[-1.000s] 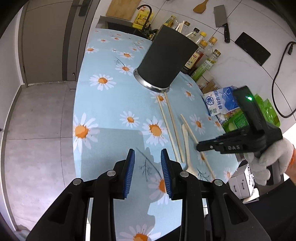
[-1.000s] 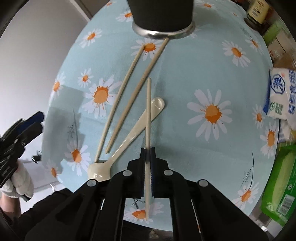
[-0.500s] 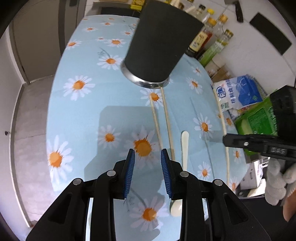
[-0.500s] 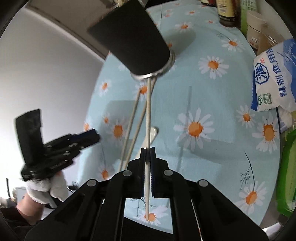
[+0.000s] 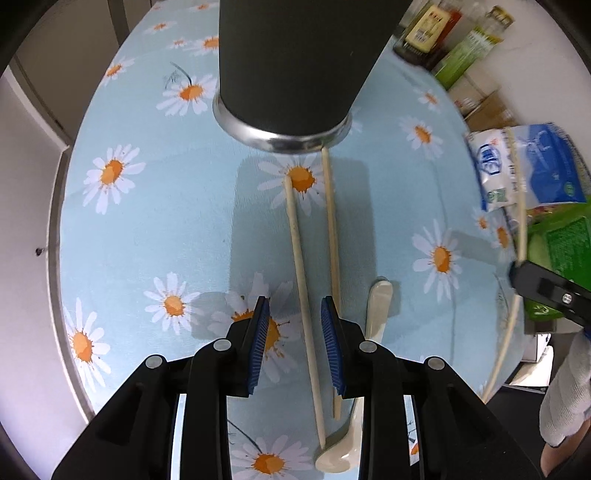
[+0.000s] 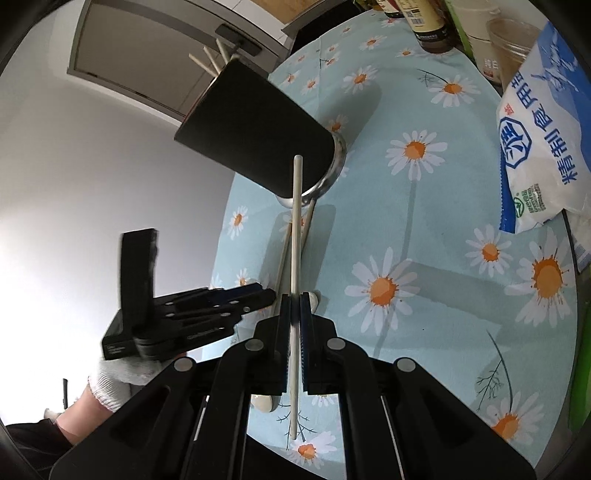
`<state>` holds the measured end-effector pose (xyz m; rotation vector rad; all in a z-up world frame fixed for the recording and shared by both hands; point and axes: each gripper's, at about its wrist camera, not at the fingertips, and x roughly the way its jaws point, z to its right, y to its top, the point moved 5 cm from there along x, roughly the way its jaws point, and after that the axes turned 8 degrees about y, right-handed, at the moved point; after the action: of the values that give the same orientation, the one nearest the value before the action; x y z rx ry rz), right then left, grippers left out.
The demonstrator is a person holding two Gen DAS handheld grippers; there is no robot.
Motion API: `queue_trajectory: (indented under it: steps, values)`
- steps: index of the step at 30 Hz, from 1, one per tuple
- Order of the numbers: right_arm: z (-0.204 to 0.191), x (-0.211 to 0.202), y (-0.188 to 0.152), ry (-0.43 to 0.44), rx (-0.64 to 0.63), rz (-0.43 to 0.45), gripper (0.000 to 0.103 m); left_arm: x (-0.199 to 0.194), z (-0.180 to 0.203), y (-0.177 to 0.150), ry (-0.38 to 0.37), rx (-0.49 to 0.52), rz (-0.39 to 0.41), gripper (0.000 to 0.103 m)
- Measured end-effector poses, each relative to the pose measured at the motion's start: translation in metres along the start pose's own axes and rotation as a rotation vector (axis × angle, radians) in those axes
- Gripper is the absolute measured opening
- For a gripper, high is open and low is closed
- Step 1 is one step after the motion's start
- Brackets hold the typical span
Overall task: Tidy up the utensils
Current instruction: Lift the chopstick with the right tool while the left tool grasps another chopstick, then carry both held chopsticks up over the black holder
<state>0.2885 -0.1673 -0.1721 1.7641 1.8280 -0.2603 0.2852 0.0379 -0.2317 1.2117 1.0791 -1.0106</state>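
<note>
A black utensil holder (image 5: 295, 62) with a steel base stands on the daisy tablecloth; in the right wrist view (image 6: 255, 136) several chopstick ends stick out of its top. Two chopsticks (image 5: 301, 280) and a cream spoon (image 5: 373, 332) lie on the cloth in front of it. My left gripper (image 5: 295, 325) is open, low over the cloth, with one lying chopstick between its fingers. My right gripper (image 6: 294, 314) is shut on a chopstick (image 6: 295, 236), held in the air and pointing toward the holder. The right gripper also shows in the left wrist view (image 5: 543, 291).
A blue-white salt bag (image 6: 543, 140) and green packages (image 5: 557, 247) lie at the table's right side. Sauce bottles and jars (image 6: 428, 26) stand at the back. The table edge (image 5: 59, 236) drops off to the left beside grey cabinet doors.
My right gripper has lifted its chopstick off the cloth and raised it. My left gripper has moved forward toward the holder, over the lying chopsticks.
</note>
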Motion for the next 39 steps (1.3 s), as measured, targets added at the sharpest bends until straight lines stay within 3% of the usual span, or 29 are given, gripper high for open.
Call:
queue_trajectory:
  steps: [7, 13, 15, 18, 24, 34, 39]
  values:
    - [0.004, -0.015, 0.006, 0.072, 0.004, 0.004, 0.006, 0.005, 0.013, 0.014, 0.052, -0.041, -0.036, 0.027]
    - [0.004, -0.015, 0.012, 0.094, -0.017, -0.019, 0.006, 0.011, 0.028, 0.025, 0.104, -0.005, -0.073, 0.027]
    - [0.004, -0.012, 0.015, 0.101, -0.027, -0.026, 0.006, 0.012, 0.03, 0.029, 0.102, 0.019, -0.091, 0.027]
    - [0.002, -0.011, 0.015, 0.111, -0.04, -0.035, 0.006, 0.015, 0.028, 0.036, 0.097, 0.013, -0.106, 0.015]
    - [0.001, -0.006, 0.014, 0.125, -0.041, -0.065, 0.006, 0.014, 0.014, 0.038, 0.108, 0.0, -0.116, 0.004]
    - [-0.011, -0.008, 0.022, 0.119, -0.088, -0.069, 0.006, 0.014, 0.0, 0.034, 0.088, -0.046, -0.125, 0.004]
    - [-0.018, -0.006, 0.023, 0.099, -0.108, -0.065, 0.006, 0.005, -0.008, 0.037, 0.072, -0.062, -0.07, 0.004]
